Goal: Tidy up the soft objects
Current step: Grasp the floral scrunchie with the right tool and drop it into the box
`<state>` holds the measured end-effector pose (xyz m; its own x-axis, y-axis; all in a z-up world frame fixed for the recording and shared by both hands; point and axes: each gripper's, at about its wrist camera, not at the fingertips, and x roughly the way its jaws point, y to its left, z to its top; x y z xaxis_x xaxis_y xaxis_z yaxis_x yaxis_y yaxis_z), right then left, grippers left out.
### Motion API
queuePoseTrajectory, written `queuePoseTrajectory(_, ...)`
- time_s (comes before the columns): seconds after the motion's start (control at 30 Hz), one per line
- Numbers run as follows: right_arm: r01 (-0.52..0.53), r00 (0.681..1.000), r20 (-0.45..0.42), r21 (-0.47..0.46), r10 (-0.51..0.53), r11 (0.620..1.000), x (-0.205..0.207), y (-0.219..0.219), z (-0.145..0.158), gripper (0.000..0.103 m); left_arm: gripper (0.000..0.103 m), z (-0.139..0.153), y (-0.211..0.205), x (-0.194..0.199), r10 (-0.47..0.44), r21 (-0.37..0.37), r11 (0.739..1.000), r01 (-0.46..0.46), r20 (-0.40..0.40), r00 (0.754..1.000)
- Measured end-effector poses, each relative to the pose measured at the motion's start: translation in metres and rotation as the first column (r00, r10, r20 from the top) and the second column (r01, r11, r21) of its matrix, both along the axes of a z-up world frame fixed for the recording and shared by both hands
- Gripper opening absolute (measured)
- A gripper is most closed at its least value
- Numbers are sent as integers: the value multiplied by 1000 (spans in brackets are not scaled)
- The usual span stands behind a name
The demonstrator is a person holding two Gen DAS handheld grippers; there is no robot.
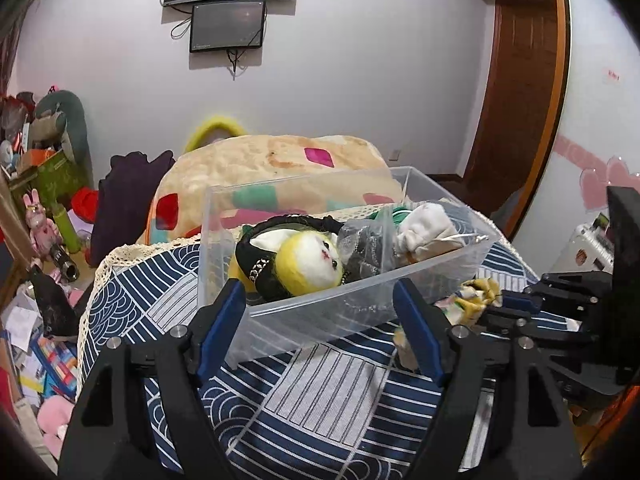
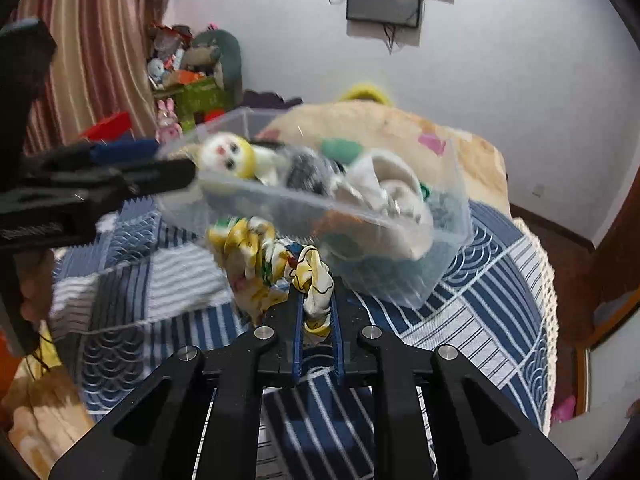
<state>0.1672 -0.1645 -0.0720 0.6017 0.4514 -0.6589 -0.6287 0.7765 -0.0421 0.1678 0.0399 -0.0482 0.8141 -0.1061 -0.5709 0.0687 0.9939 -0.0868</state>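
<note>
Scarf [image 2: 316, 300] pinched in right gripper [image 2: 316, 312]

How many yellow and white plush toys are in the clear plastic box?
1. The yellow and white plush toy lies at the left end of the clear plastic box, under a black headband. Others may be buried.

Clear glossy plastic bin [image 1: 420, 312]; fuzzy plush toy [image 1: 308, 262] inside. Silky printed cloth scarf [image 2: 280, 264]. Woven matt cloth on tabletop [image 1: 320, 392], lace edge. Tongs: matt black plastic w/ blue pads [image 1: 418, 332].

White wall [image 1: 360, 80], two wall-mounted screens [image 1: 228, 26], brown wooden door [image 1: 520, 92], striped curtain [image 2: 92, 52], cluttered corner.
</note>
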Motion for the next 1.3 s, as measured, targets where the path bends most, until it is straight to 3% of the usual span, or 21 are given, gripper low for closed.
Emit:
queuePoseTrajectory(0.2, -9, 998, 63, 61, 5, 998, -9, -5, 25, 11, 76, 8, 4, -11, 28, -8, 1000, -28, 30, 999)
queuePoseTrajectory(0.5, 49, 992, 106, 170, -68, 984, 4, -6, 48, 11, 79, 12, 14, -23, 62, -46, 997, -60, 52, 997)
queuePoseTrajectory(0.8, 86, 995, 30, 130, -90, 988, 45, 30, 37, 11, 79, 13, 13, -20, 57, -54, 997, -55, 38, 998)
queuePoseTrajectory(0.9, 98, 995, 21, 85, -100, 992, 49, 35, 30, 15, 79, 9, 12, -22, 58, -60, 997, -56, 37, 998)
queuePoseTrajectory(1.13, 100, 993, 50, 72, -104, 992, 40, 27, 32, 46, 79, 6, 11, -22, 62, -62, 996, -59, 33, 998)
queuePoseTrajectory(1.3, 85, 991, 101, 82, -93, 993, 21, 18, 45, 46, 79, 15, 11, -32, 73, -65, 995, -69, 70, 995)
